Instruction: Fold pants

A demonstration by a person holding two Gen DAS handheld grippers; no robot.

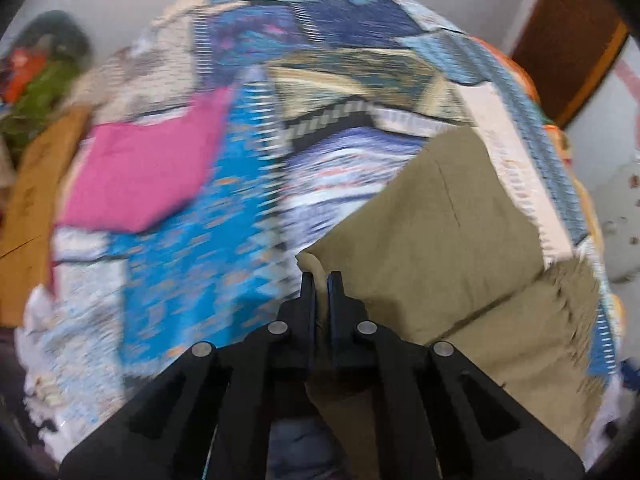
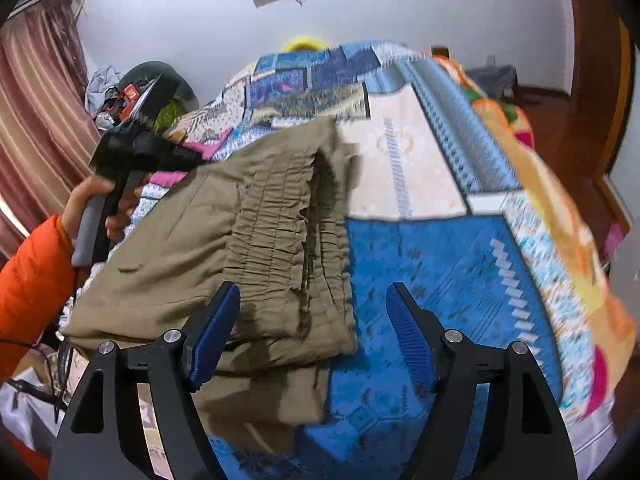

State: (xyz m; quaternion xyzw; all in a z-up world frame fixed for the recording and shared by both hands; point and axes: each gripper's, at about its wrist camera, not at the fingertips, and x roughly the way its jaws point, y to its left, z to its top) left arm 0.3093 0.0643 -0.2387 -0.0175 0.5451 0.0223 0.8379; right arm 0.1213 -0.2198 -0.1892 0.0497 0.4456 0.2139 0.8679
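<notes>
Khaki pants (image 1: 440, 220) lie folded on a patchwork bedspread (image 1: 192, 260). My left gripper (image 1: 321, 276) is shut on the pants' corner, and a thin fold of cloth shows between its black fingers. In the right wrist view the pants (image 2: 180, 248) spread across the bed's left side, with the gathered waistband (image 2: 280, 220) towards the middle. My right gripper (image 2: 313, 286) hovers open above the waistband's near end; its blue pads hold nothing. A hand (image 2: 86, 200) in an orange sleeve holds the left gripper at the pants' far left edge.
A pink cloth (image 1: 140, 168) lies on the bedspread left of the pants. A pile of clutter (image 2: 132, 92) and a striped curtain (image 2: 36, 120) stand beyond the bed's left side. A brown door (image 1: 568, 40) is at the right. The blue patch (image 2: 440, 280) is bare.
</notes>
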